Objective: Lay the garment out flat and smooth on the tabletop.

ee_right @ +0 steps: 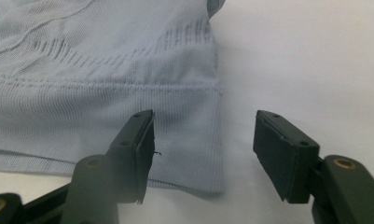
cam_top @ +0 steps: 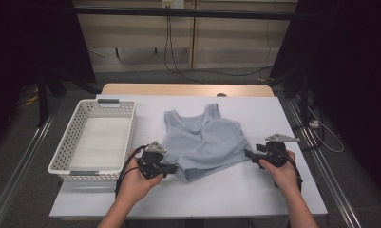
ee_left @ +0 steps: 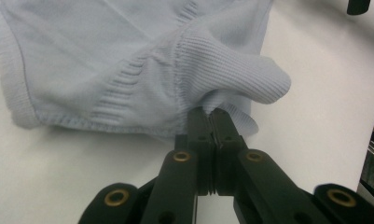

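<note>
Pinching top (ee_left: 128, 70) hem, left gripper (ee_left: 212, 116) clamped, level | right gripper (ee_right: 203, 149) part-open astride corner, level

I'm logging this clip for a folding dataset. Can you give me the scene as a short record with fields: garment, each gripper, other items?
garment: light blue knit top, lying flat on the white table, straps toward the far edge
left gripper: jaws shut on the top's hem corner, fabric bunched up above them
right gripper: jaws open, straddling the opposite hem corner, pads not pressing the cloth
basket: white, perforated, left of the top, nothing in it
</note>
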A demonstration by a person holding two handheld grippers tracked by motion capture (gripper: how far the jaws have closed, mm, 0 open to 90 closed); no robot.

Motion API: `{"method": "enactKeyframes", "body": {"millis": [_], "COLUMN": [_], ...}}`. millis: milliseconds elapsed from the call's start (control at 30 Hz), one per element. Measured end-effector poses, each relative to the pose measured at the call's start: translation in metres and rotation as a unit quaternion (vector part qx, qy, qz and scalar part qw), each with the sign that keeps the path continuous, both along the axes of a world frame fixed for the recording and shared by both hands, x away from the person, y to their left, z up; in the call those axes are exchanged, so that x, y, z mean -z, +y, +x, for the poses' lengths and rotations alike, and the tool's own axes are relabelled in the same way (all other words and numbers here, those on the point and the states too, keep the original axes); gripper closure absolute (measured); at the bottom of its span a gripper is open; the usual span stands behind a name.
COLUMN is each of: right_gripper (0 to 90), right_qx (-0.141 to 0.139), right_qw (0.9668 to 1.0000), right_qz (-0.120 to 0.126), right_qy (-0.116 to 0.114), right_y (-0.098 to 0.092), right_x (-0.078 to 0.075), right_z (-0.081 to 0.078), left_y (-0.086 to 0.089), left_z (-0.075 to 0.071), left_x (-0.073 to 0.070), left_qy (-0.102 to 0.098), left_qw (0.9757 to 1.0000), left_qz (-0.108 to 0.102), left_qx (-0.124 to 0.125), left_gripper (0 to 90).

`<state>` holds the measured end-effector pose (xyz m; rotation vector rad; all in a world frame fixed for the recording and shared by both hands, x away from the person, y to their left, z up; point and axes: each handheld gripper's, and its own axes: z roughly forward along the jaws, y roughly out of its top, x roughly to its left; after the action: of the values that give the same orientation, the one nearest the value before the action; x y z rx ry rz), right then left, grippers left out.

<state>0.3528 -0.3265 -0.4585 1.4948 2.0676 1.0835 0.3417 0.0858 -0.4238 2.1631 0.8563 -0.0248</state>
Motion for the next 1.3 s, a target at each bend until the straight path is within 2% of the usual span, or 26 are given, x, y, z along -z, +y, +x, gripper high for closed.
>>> {"method": "enactKeyframes", "body": {"millis": [233, 300, 400, 500, 667, 767, 867, 1000, 1033, 1100, 1233, 1300], "right_gripper": [50.0, 62.7, 76.1, 87.0, 88.1, 88.1, 88.1, 88.2, 88.1, 88.1, 88.0, 87.9], "right_qx": [0.009, 0.003, -0.005, -0.009, -0.003, 0.001, 0.003, -0.008, -0.011, -0.012, -0.009, -0.008], "right_qw": [0.9997, 0.9996, 0.9994, 0.9996, 0.9981, 0.9974, 0.9977, 0.9977, 0.9973, 0.9977, 0.9981, 0.9983], "right_qz": [0.013, 0.013, 0.008, 0.004, 0.052, 0.064, 0.055, 0.042, 0.042, 0.036, 0.031, 0.03], "right_qy": [0.017, 0.024, 0.033, 0.027, 0.034, 0.033, 0.039, 0.053, 0.059, 0.056, 0.053, 0.05], "right_y": [-0.004, -0.003, 0.0, 0.001, -0.011, -0.017, -0.02, -0.022, -0.022, -0.022, -0.02, -0.019], "right_x": [0.0, 0.001, 0.004, 0.003, -0.01, -0.017, -0.021, -0.02, -0.019, -0.017, -0.015, -0.015], "right_z": [0.006, 0.006, 0.007, 0.007, -0.001, -0.011, -0.018, -0.033, -0.038, -0.045, -0.046, -0.046], "left_y": [0.005, 0.006, 0.005, 0.005, 0.009, 0.011, 0.015, 0.019, 0.019, 0.016, 0.014, 0.015], "left_z": [-0.006, -0.006, -0.007, -0.006, -0.006, -0.007, -0.011, -0.014, -0.014, -0.014, -0.015, -0.015], "left_x": [0.001, 0.001, 0.001, 0.002, 0.001, -0.001, -0.002, 0.002, 0.002, 0.004, 0.005, 0.003], "left_qy": [0.0, 0.0, 0.0, 0.002, 0.006, 0.009, 0.013, 0.022, 0.022, 0.024, 0.021, 0.021], "left_qw": [1.0, 1.0, 0.9999, 0.9999, 0.9999, 0.9999, 0.9998, 0.9997, 0.9996, 0.9994, 0.9993, 0.9995], "left_qz": [0.005, 0.007, 0.011, 0.015, 0.012, 0.007, 0.009, 0.006, 0.01, 0.017, 0.023, 0.016], "left_qx": [-0.001, 0.002, 0.005, 0.008, 0.007, 0.008, 0.014, 0.01, 0.012, 0.016, 0.019, 0.018], "left_gripper": [88.7, 88.8, 88.8, 88.8, 88.9, 88.9, 89.0, 89.2, 89.2, 89.2, 89.1, 88.7]}}
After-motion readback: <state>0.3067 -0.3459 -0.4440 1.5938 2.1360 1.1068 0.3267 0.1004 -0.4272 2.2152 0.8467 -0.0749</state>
